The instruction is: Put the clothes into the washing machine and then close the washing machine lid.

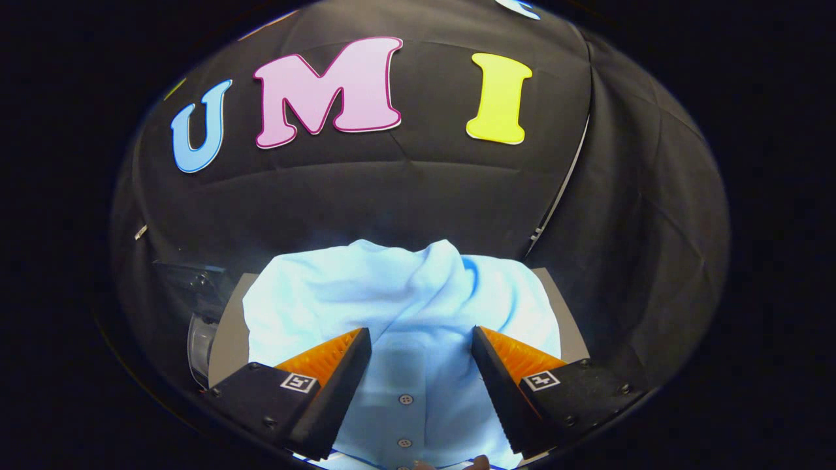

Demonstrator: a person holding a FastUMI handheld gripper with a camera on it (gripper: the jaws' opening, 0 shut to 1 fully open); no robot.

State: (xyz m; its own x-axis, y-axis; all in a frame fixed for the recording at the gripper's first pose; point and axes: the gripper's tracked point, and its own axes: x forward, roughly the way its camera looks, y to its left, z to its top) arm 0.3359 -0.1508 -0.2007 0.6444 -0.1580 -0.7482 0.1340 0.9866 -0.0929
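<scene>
Light-blue button-up cotton shirt (pixel 405 307) lies bunched on a grey flat counter (pixel 230 329). Its button placket runs straight down the gap btwn the fingers; a raised fold peaks just ahead of the tips. Cloth spreads wide to both sides, past each finger.

Gripper (pixel 421 343) fingers are spread wide, w/ the shirt in the gap but neither pad pressing on it. Nothing held. Can't tell if the tips touch the fabric or hover just above it.

Judgement on why: wide opening centred on the placket looks like a setup to pinch the ridge of cloth ahead, since a raised fold gives more to bite on than flat fabric. Shirt heaped rather than laid flat, so one grab prob takes most of it.

Beyond the fingers, off to the side: a clear plastic curved part (pixel 199 336) at the counter edge, maybe the washer lid/door, not sure. Black cloth booth wall (pixel 405 196) behind everything.

Task stage: pre-grasp, shirt not yet in the machine.
</scene>
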